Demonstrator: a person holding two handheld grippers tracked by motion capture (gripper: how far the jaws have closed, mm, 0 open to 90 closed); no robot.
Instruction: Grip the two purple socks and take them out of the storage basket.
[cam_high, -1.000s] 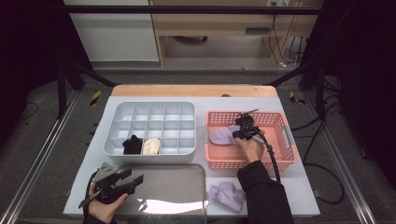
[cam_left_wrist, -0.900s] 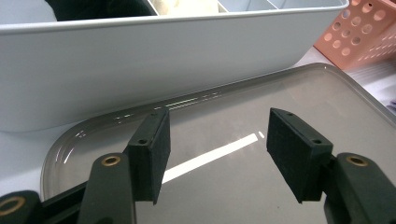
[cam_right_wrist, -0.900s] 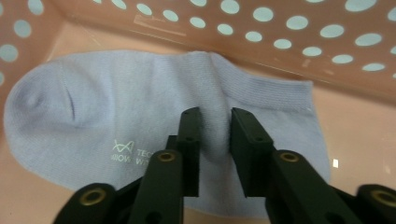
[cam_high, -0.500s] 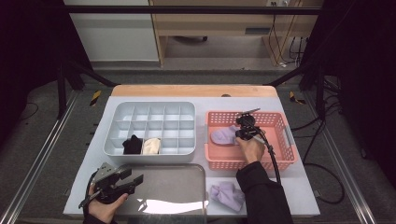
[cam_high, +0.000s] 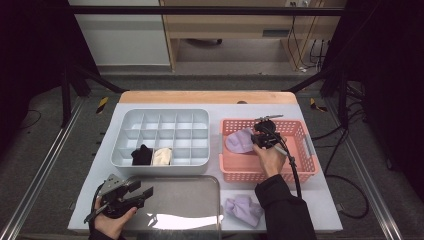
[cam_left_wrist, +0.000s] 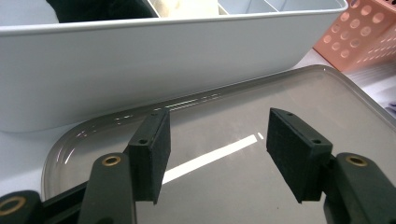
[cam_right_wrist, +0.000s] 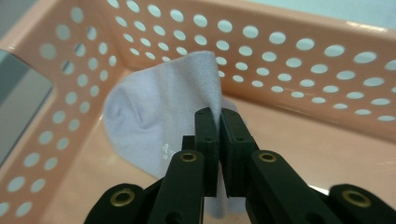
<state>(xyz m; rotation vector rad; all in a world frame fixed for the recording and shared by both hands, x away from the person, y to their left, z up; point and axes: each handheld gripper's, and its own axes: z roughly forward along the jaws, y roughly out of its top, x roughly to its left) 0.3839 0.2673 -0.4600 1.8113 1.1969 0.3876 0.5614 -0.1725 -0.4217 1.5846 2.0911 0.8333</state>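
Pinching a lavender sock (cam_right_wrist: 154, 116) inside the pink basket (cam_high: 300, 150), right hand-held gripper (cam_right_wrist: 217, 121) has just closed its jaws, fabric clamped between them. Left hand-held gripper (cam_left_wrist: 217, 149) hangs wide open over the grey tray (cam_left_wrist: 327, 107), holding nothing. Divider box (cam_high: 160, 137) already holds a black sock (cam_high: 142, 155) and a cream sock (cam_high: 162, 156). Another lavender sock (cam_high: 243, 208) lies on the worktop (cam_high: 105, 165) near the tray. Judged early: two stowed, two left to go.
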